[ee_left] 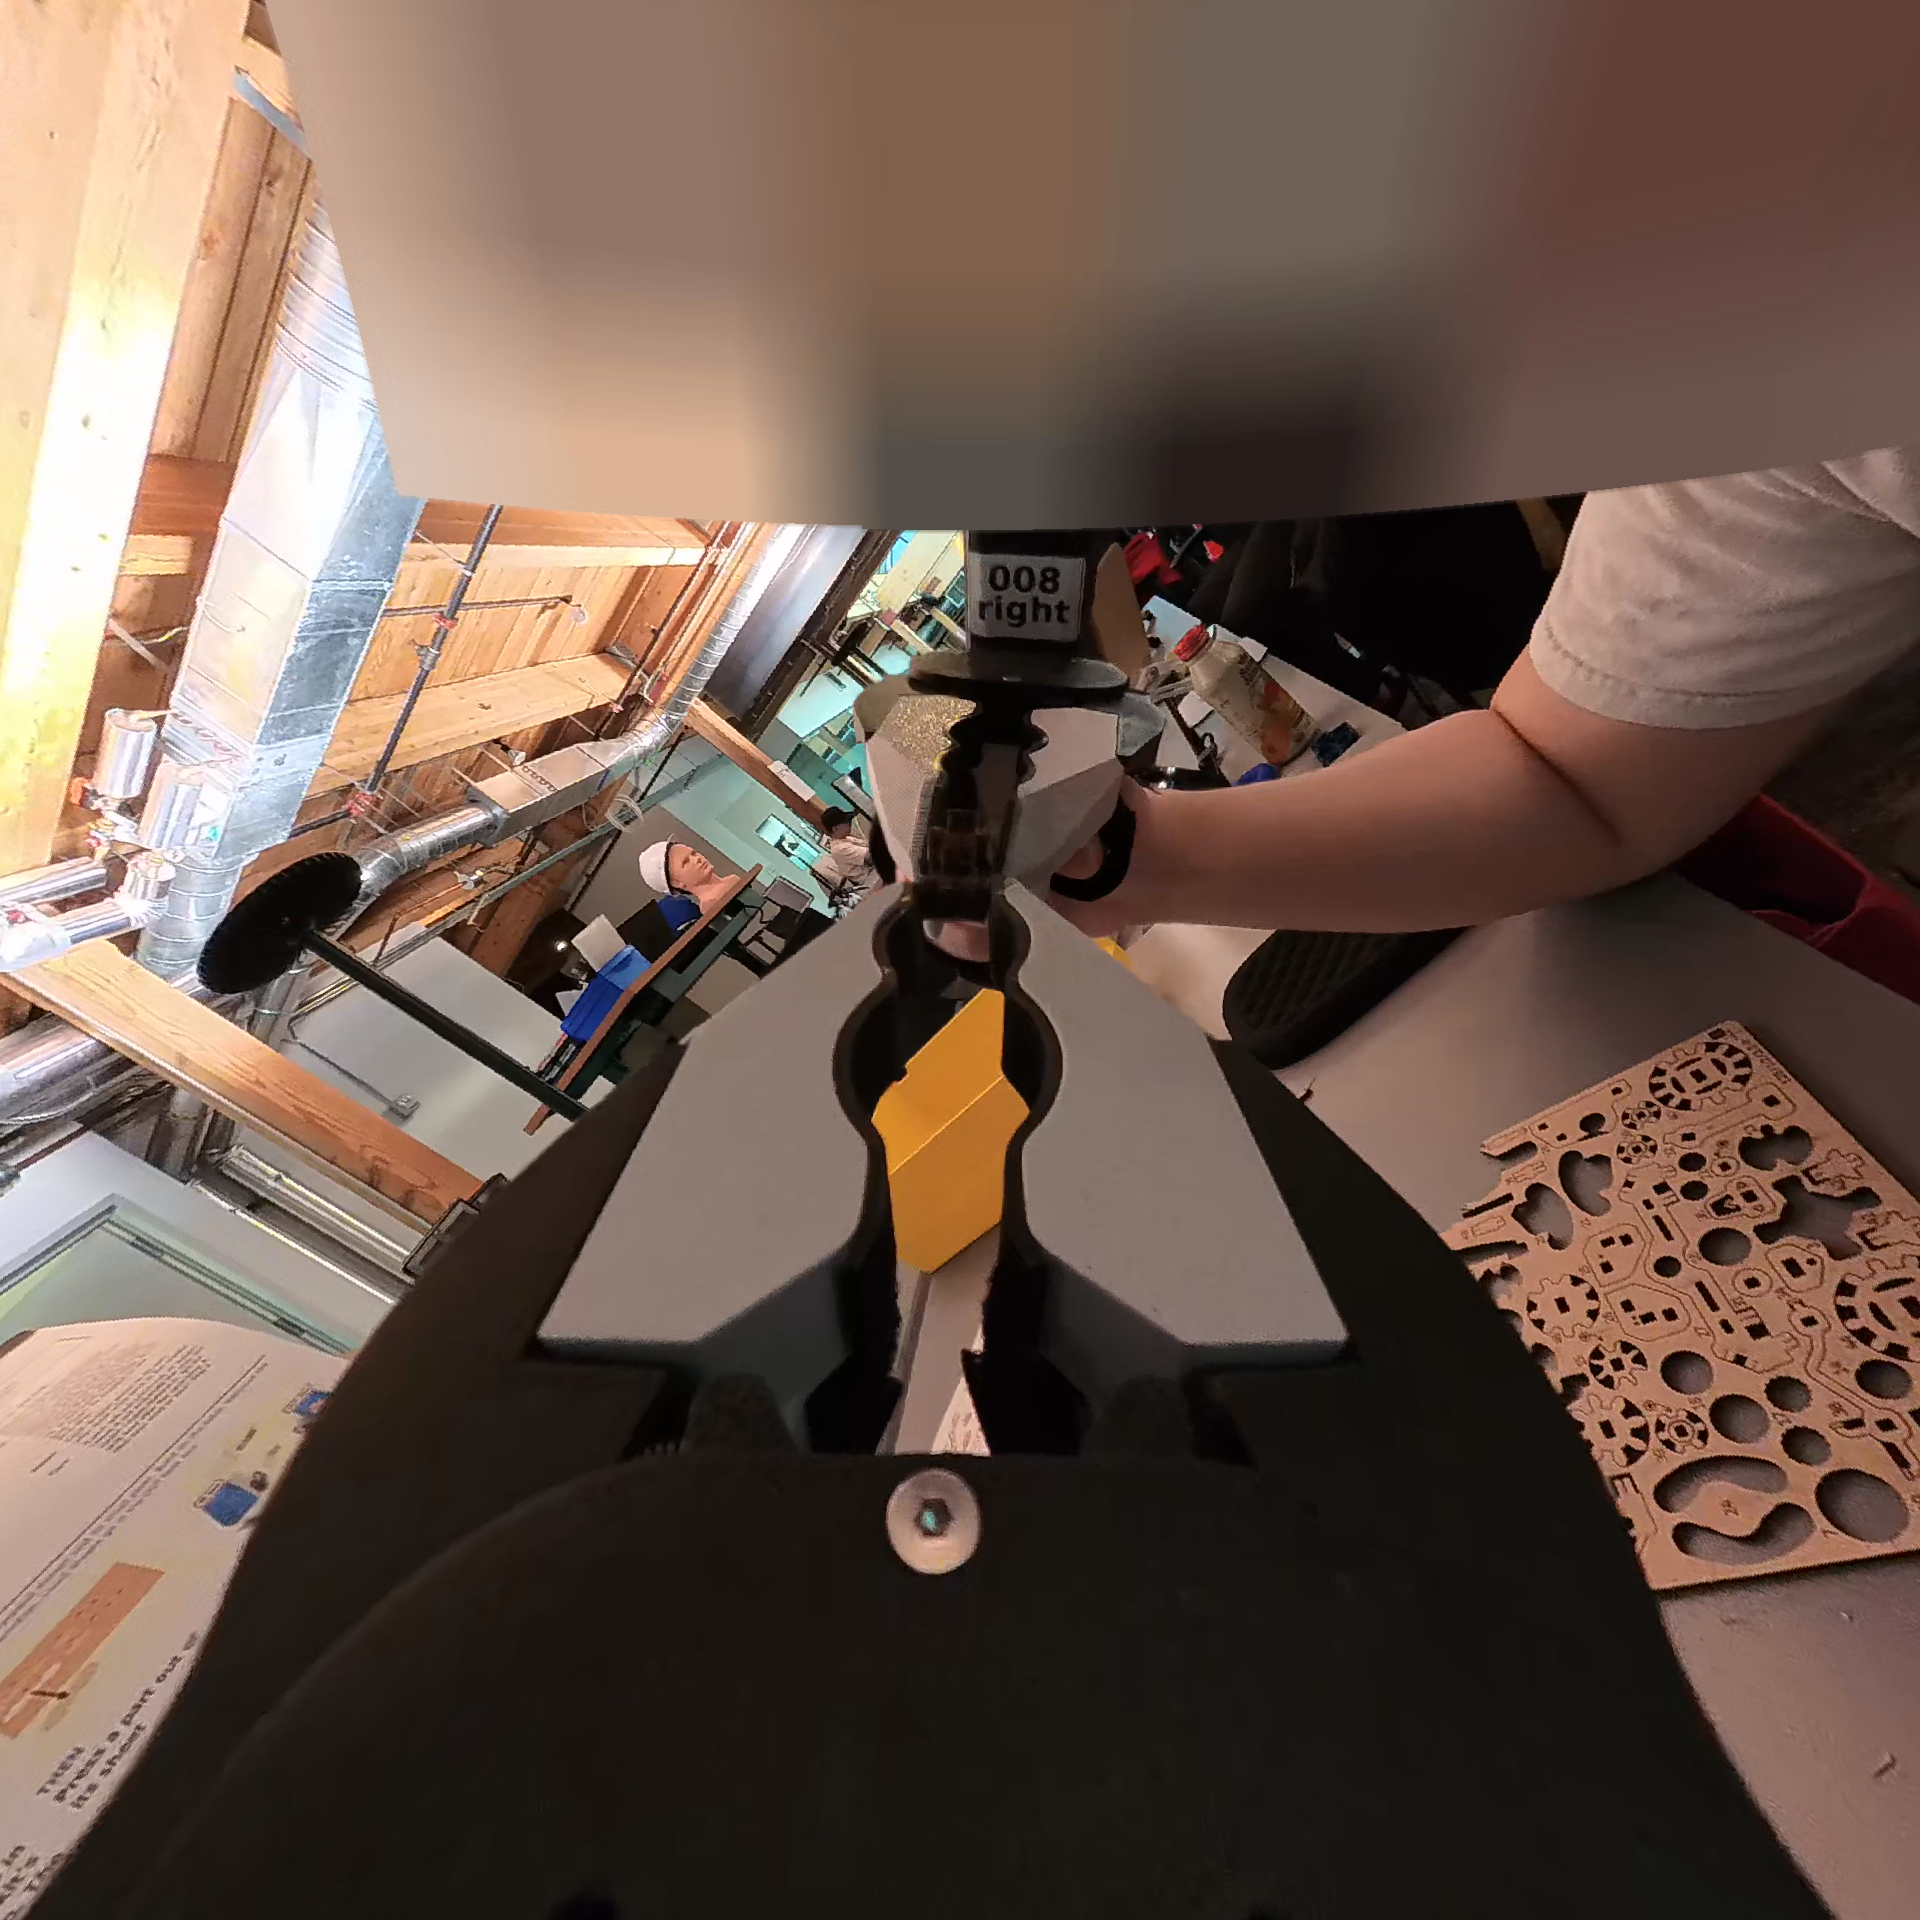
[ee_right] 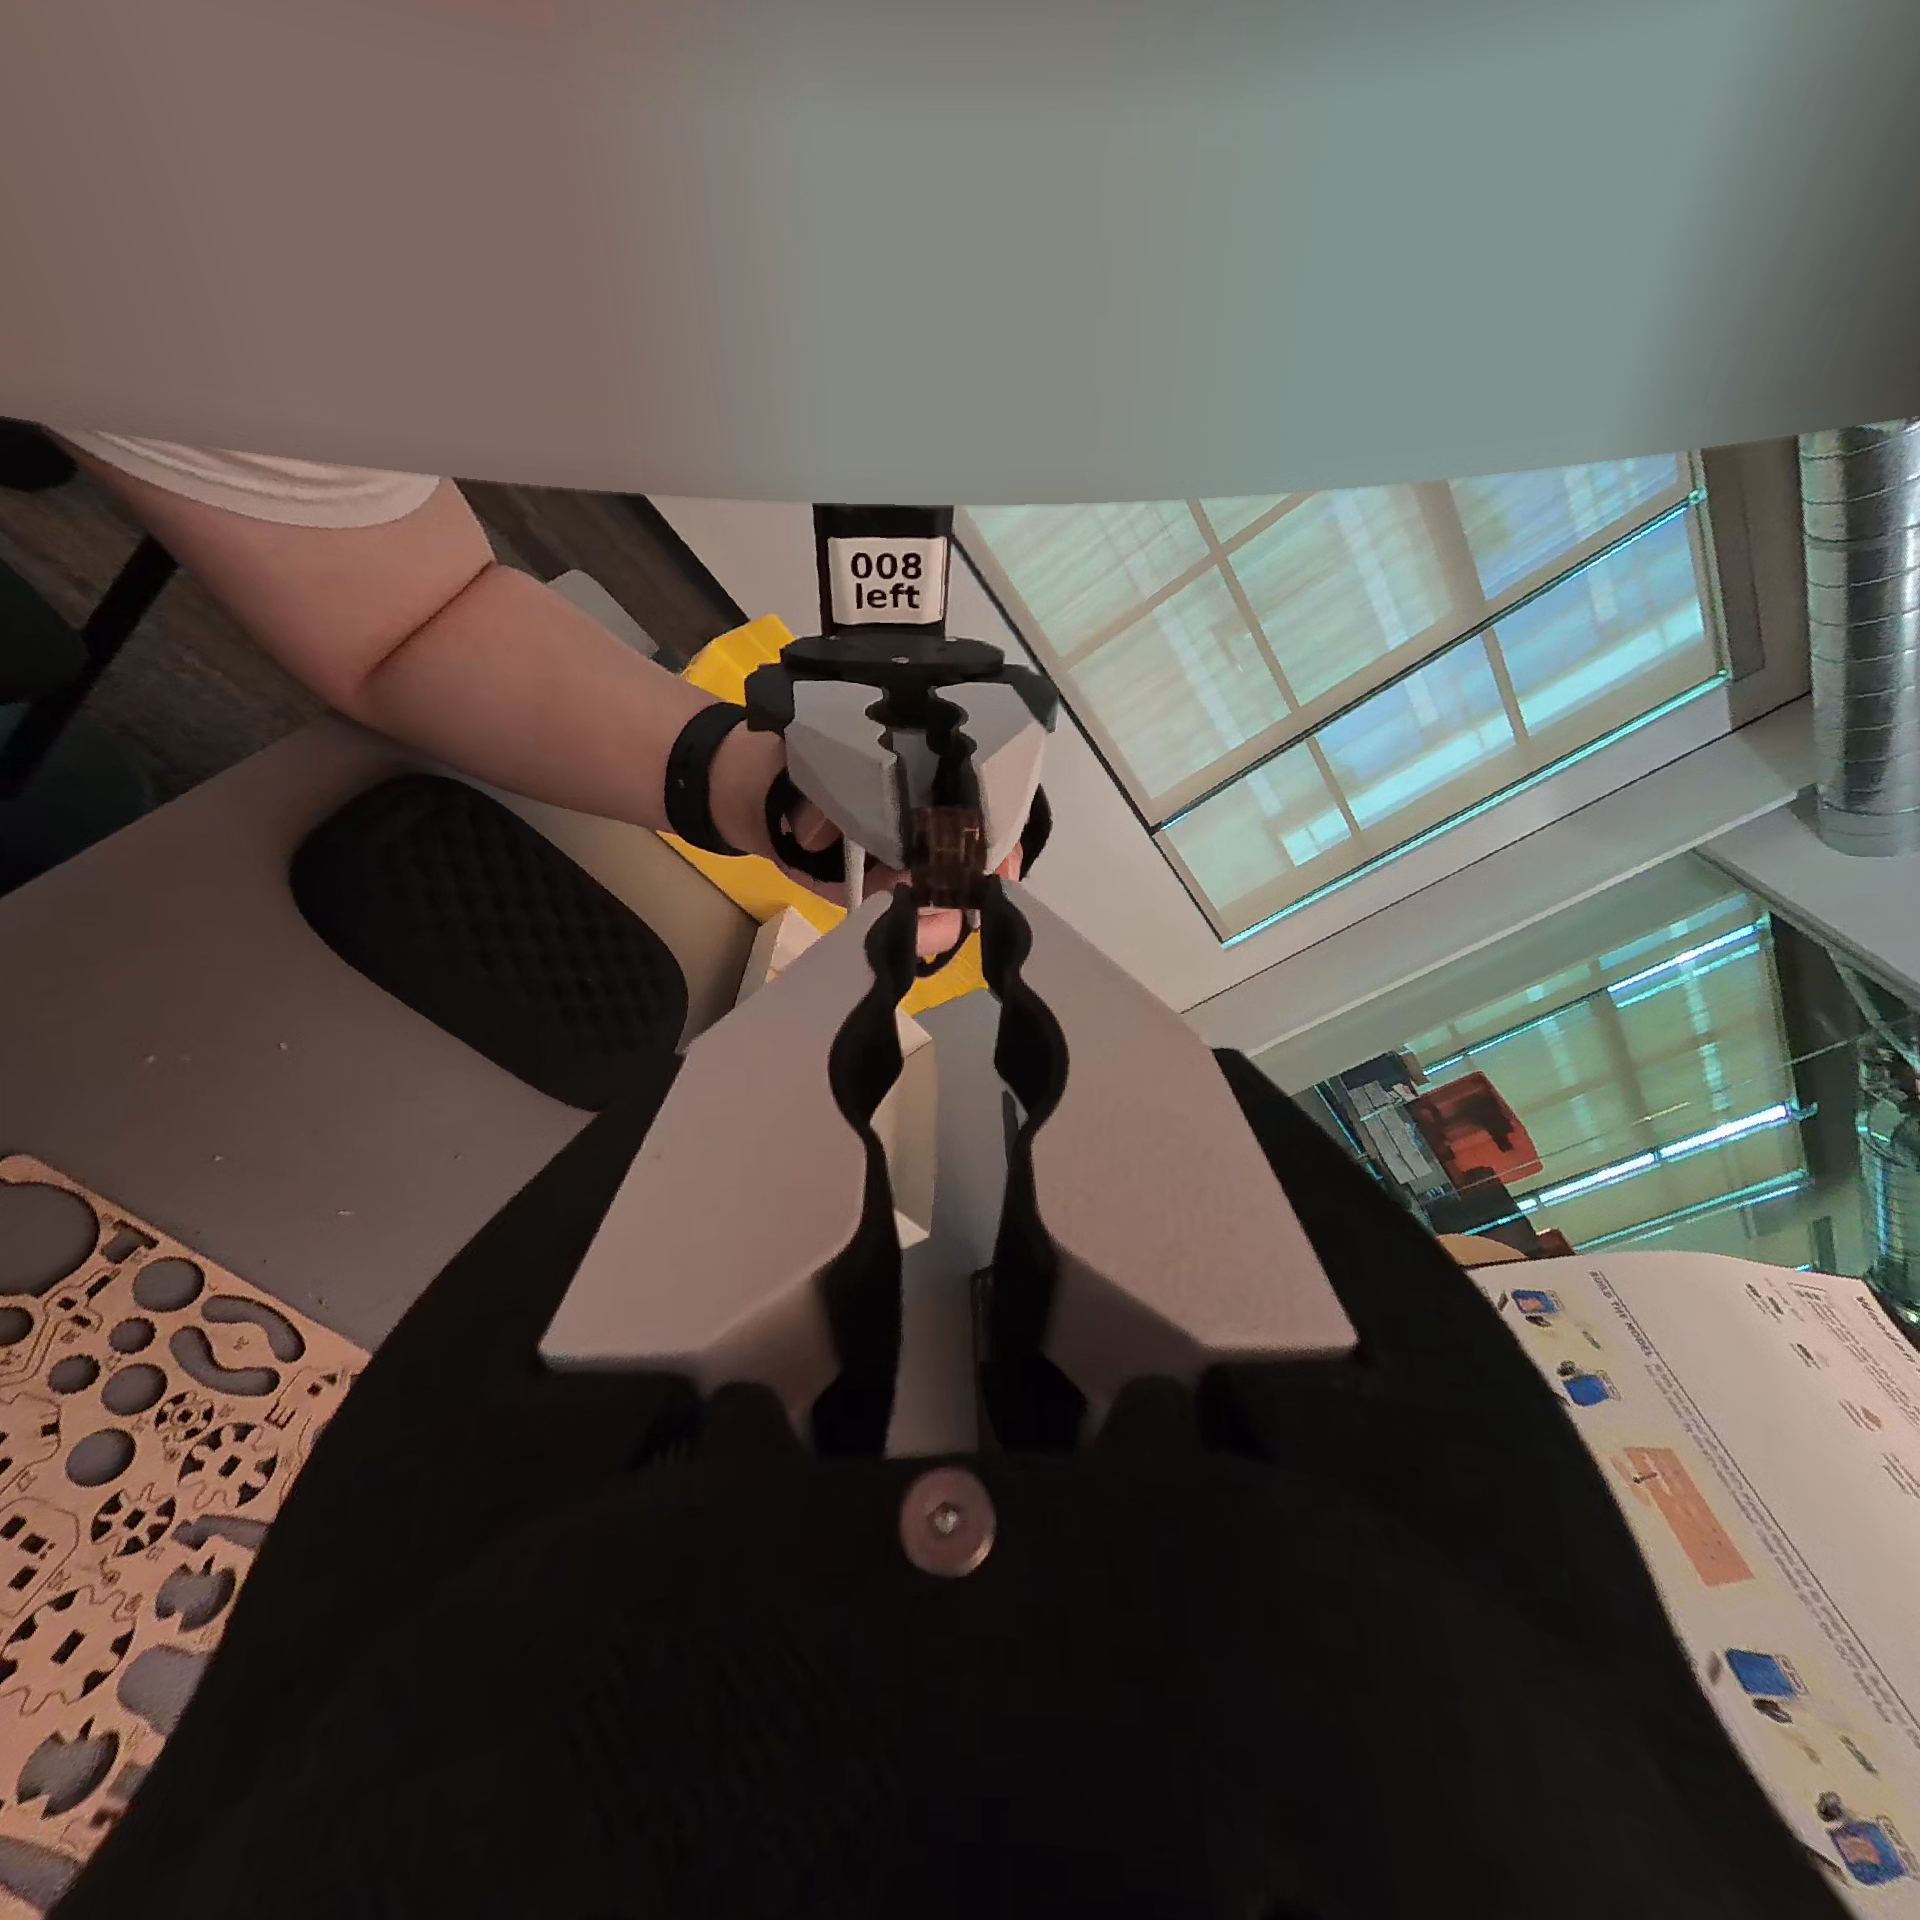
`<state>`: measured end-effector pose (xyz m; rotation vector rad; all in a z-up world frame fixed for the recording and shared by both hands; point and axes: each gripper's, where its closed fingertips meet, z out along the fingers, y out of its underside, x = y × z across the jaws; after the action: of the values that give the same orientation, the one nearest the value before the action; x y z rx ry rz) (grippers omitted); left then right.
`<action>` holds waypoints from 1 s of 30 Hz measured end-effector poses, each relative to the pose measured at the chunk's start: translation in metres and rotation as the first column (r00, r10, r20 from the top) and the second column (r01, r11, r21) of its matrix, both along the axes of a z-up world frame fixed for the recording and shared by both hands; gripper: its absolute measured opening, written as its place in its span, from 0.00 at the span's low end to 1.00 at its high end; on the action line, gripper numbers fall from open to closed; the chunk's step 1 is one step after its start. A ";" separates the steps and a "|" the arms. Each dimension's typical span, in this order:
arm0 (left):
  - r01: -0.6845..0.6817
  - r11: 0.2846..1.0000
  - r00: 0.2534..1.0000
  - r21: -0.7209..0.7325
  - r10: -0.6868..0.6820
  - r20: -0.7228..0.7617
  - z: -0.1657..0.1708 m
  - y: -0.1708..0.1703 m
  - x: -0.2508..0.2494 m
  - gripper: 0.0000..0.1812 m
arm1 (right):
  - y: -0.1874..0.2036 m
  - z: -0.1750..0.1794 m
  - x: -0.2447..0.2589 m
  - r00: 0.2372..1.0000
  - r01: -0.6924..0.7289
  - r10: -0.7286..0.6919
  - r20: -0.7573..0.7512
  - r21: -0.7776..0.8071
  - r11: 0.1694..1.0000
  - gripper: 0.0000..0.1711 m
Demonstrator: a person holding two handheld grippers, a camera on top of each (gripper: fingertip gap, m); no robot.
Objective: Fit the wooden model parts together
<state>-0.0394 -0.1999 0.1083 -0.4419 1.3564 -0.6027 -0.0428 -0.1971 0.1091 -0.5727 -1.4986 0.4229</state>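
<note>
Both claws are raised off the grey surface [ee_left: 1766, 1714] and pointed tip to tip, so that the small wooden model part [ee_right: 943, 847] sits between them at the meeting point. That head-on stance, I judge, lets each hand push along its own fingers and press the tabs of one piece into the slots of another without the assembly twisting.

In the right wrist view, the left claw [ee_right: 940, 831] appears ahead, its fingers drawn nearly together and pinching the dark wooden part by its far end. The right claw [ee_right: 940, 902] has its tips narrowed onto the near end of that same cluster of wood. Its scalloped inner pads stand apart lower down, so only the very tips bear on the piece. Whether the two claws grip one joined piece or two separate pieces just mating is too small to tell.

In the left wrist view, the left claw [ee_left: 951, 904] is likewise pinched at the tips, with the right claw [ee_left: 961, 831] facing it and the wood caught between.

The laser-cut plywood sheet [ee_left: 1714, 1288], full of empty holes, lies flat on the surface to the side, well apart from the work. A printed instruction sheet [ee_right: 1714, 1507] lies on the other side. A yellow block [ee_left: 951, 1153] sits below and behind the claws, and a black mesh cushion [ee_right: 488, 935] rests near the person's forearm.
</note>
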 end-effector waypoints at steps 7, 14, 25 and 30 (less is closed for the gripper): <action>-0.012 1.000 1.000 -0.005 0.012 -0.003 0.002 0.003 -0.003 0.06 | 0.003 0.001 -0.003 0.999 0.016 -0.017 -0.042 -0.014 1.000 0.06; -0.026 0.999 0.999 -0.041 0.025 -0.036 -0.002 0.010 -0.004 0.06 | 0.010 -0.002 -0.004 0.999 0.036 -0.036 -0.017 -0.027 0.999 0.06; -0.216 0.976 0.951 -0.007 0.209 -0.228 -0.024 0.023 0.007 0.13 | 0.024 -0.024 -0.008 0.984 0.113 -0.090 0.155 -0.147 0.983 0.07; -0.216 0.976 0.946 -0.006 0.208 -0.247 -0.025 0.024 0.002 0.06 | 0.025 -0.023 -0.004 0.979 0.131 -0.103 0.174 -0.159 0.979 0.07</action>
<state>-0.0374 -0.1757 0.0838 -0.6979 1.5104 -0.4010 -0.0465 -0.1720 0.0860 -0.8442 -1.5864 0.4211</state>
